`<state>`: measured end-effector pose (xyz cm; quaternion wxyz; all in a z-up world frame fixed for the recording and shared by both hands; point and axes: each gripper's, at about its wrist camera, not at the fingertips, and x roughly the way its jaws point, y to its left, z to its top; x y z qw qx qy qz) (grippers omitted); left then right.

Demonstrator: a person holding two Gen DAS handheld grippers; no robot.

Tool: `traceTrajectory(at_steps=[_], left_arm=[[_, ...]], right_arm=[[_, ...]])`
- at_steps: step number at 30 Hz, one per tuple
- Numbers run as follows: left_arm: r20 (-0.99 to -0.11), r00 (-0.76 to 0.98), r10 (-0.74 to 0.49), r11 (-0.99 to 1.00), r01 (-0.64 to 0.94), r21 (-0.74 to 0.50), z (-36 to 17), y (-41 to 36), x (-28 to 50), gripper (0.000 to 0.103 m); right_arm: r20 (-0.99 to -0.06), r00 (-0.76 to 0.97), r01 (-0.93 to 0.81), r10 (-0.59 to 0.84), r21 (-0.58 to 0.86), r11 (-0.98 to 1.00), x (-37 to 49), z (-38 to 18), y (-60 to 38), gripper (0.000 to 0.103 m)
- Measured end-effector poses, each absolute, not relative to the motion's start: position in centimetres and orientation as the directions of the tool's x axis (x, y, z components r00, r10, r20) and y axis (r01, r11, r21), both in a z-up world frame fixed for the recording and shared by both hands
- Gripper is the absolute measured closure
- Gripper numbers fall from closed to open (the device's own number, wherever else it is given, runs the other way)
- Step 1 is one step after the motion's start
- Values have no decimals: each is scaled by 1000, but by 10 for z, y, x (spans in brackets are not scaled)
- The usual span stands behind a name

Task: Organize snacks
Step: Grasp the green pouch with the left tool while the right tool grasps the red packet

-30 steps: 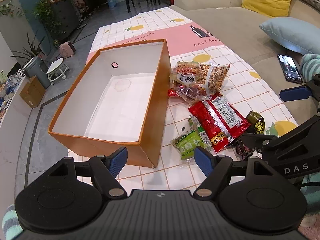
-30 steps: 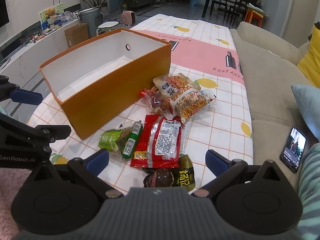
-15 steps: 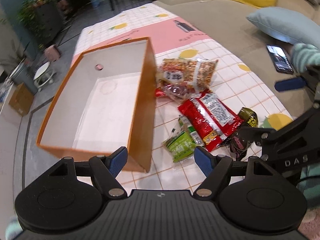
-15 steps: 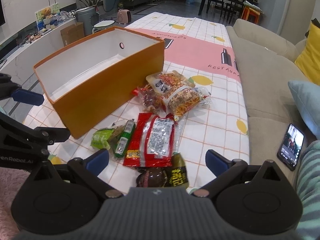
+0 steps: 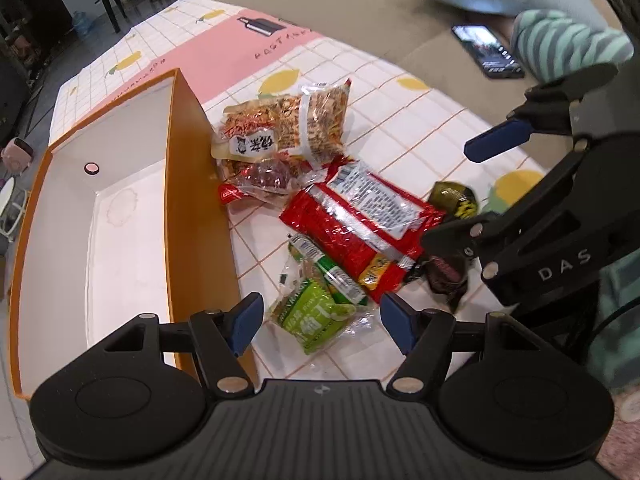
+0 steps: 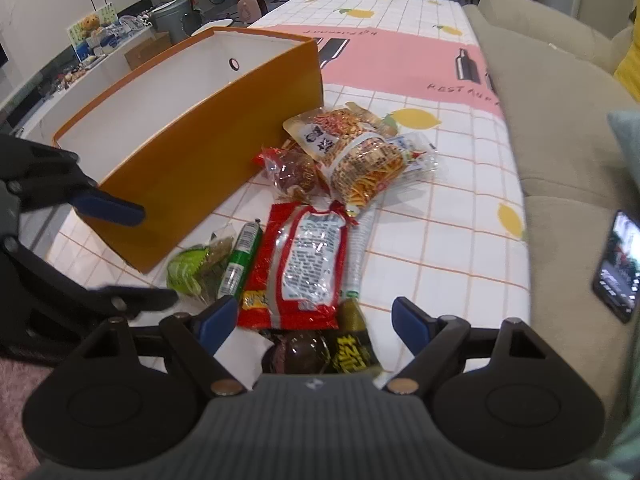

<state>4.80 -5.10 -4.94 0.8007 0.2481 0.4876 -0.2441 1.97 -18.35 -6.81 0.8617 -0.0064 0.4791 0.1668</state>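
Both claws closing, nothing pinched: left claw over green packet, right claw over dark packet.

box left on table | snack packs just right of box | phone on sofa

Black grippers, blue-padded jaws, striped sleeve

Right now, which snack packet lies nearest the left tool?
The green packet, lying just ahead of the left tool between its closing jaws, untouched. The big red packet and the noodle-snack bag lie farther off.
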Motion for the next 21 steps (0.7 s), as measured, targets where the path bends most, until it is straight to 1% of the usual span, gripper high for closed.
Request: traceTrajectory(at_steps=[1,7,13,18,21], left_arm=[[-904,404,-142,754,636,165,-52,-52,50,24],[-909,415,-39,738,625,254,-78,-61,54,24],[-881,471,41,662,647,377,-97,-74,45,22],[-873,484,61,637,655,407,-108,-79,44,21],[-862,501,71,614,659,434,-113,-84,43,23]], right_arm=[[-826,483,-294,291,161,942,22,-70,-183,28],[-835,439,-262,330,233,937,49,-88,-178,28],[-851,436,-264,293,191,946,68,-102,-168,28],[-864,411,-260,292,196,945,77,-114,-164,27],[-866,402,-263,298,202,943,79,-121,-163,27]])
